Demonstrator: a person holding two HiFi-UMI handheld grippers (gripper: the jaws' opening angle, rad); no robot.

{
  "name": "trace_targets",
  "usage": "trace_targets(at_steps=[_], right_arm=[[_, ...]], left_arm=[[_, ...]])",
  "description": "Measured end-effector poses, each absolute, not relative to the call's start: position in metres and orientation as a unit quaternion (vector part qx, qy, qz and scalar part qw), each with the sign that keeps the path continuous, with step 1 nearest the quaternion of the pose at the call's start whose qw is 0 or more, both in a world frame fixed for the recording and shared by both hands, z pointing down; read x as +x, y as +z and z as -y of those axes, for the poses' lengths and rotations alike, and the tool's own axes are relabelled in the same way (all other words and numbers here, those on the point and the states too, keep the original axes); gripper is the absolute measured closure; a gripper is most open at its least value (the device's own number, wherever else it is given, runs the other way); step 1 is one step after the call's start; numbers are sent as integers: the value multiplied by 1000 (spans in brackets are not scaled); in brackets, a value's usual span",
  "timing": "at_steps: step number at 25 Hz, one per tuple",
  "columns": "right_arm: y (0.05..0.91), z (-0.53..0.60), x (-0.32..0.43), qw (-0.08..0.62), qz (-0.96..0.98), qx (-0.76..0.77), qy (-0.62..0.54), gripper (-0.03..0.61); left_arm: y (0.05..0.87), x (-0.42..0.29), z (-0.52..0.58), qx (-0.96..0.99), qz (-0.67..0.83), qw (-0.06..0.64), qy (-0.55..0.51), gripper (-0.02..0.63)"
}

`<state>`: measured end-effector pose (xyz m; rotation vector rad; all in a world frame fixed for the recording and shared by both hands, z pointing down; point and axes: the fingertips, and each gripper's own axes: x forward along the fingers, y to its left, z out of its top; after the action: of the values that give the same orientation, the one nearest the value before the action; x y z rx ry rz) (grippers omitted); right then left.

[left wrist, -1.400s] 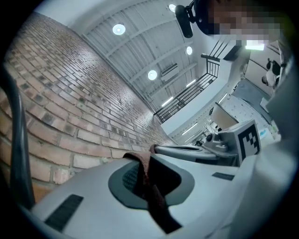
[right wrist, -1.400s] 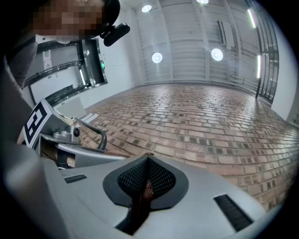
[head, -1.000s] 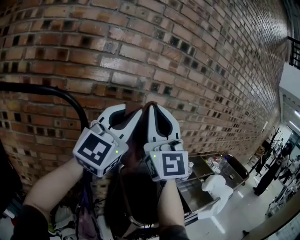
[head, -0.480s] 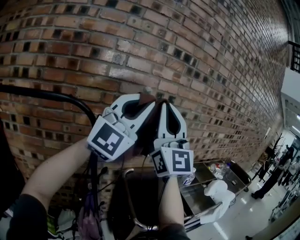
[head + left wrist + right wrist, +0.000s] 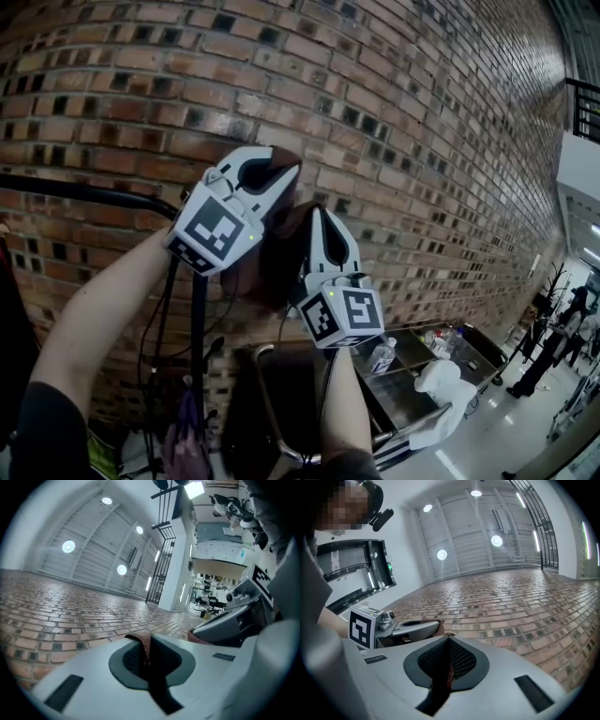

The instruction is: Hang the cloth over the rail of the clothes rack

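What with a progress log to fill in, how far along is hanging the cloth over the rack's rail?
Done: the cloth is gripped, with the left tool and the right tool each shut on its upper edge. In hand: it is held up in front of the brick wall, beside the black rail, not over it. Left: carry it across the rail, drape it and let go.

A red brick wall (image 5: 403,122) fills the view; a steel trolley (image 5: 394,398) stands below; round ceiling lights (image 5: 442,554) glow.
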<state>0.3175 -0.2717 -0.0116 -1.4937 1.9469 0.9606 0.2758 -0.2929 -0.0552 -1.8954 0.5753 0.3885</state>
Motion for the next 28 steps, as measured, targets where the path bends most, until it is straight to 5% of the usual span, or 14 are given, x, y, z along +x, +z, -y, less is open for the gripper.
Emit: trace_targets(at_steps=[14, 28], right_arm=[[-2, 295, 211, 140, -721, -494, 465, 545], [-2, 323, 152, 186, -745, -467, 438, 545]], left_arm=[[-105, 193, 349, -730, -336, 585, 109, 584], [-103, 10, 387, -730, -408, 538, 106, 584]])
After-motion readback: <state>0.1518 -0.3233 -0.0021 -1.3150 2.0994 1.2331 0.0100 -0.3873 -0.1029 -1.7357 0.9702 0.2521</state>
